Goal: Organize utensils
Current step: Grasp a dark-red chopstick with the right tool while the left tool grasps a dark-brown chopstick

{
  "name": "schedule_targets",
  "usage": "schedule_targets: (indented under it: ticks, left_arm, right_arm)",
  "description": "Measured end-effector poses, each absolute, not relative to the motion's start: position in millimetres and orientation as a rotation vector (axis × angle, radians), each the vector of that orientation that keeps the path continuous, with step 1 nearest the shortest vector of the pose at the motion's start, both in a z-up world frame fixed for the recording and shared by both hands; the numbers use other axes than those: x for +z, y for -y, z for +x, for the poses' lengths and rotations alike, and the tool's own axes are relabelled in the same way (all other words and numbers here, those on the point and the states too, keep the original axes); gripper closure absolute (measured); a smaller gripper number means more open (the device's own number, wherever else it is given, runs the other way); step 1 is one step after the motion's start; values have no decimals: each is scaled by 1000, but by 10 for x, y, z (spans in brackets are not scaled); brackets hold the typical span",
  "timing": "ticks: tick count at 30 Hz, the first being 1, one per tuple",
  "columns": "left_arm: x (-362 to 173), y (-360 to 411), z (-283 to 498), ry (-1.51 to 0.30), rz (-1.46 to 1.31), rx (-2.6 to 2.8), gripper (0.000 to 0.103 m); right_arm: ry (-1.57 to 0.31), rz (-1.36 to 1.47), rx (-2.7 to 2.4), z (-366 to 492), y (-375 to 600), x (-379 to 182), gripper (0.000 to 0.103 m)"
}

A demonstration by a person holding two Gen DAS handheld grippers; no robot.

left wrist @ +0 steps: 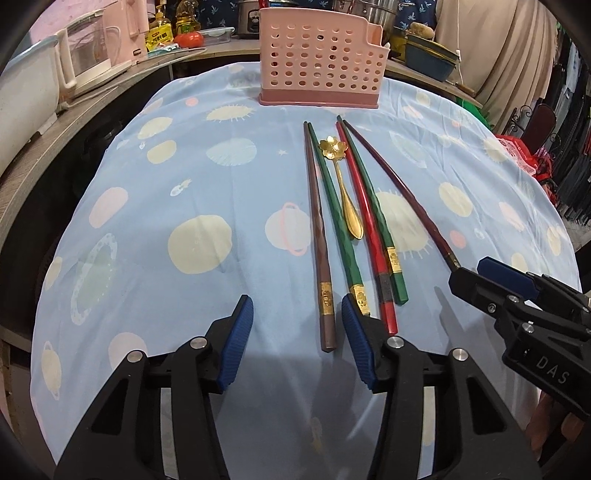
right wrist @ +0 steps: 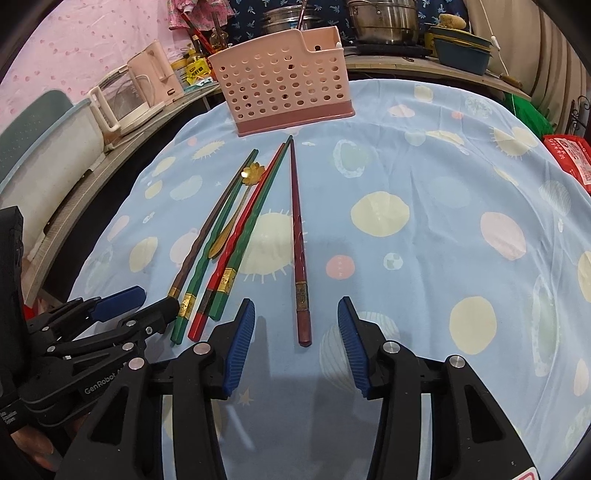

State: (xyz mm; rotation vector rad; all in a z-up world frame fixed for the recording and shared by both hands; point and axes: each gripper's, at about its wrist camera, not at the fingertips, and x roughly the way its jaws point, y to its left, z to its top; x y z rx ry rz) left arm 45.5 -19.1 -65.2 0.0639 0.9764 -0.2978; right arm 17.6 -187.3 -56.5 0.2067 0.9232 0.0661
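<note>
Several chopsticks and a gold flower-handled spoon [left wrist: 347, 199] lie side by side on the blue patterned cloth [left wrist: 184, 184]. In the left wrist view the near end of the brown chopstick [left wrist: 319, 240] lies between the pads of my left gripper [left wrist: 297, 312], which is open and not touching it; a green chopstick [left wrist: 336, 221] passes under the right pad. My right gripper [right wrist: 295, 314] is open around the near end of the maroon chopstick [right wrist: 298, 240], which lies apart from the rest. The pink perforated holder [left wrist: 319, 62] stands at the cloth's far edge.
A red chopstick [left wrist: 364, 221] and a second green chopstick [left wrist: 373, 210] lie beside the spoon. A kettle [right wrist: 125, 96], pots [right wrist: 384, 18] and bowls [right wrist: 461, 51] crowd the counter behind. The two grippers are close together, the left gripper [right wrist: 147, 301] low left in the right wrist view.
</note>
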Motion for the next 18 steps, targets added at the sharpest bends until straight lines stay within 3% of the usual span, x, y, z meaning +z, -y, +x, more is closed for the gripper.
schedule_targets:
  ticks: [7, 18]
  left_arm:
    - [-654, 197, 466, -970, 65, -301, 71]
    - [-646, 214, 460, -974, 42, -346, 93]
  right_arm:
    - [-930, 196, 62, 237, 1870, -613, 70]
    - [-932, 156, 64, 280, 1822, -641, 96]
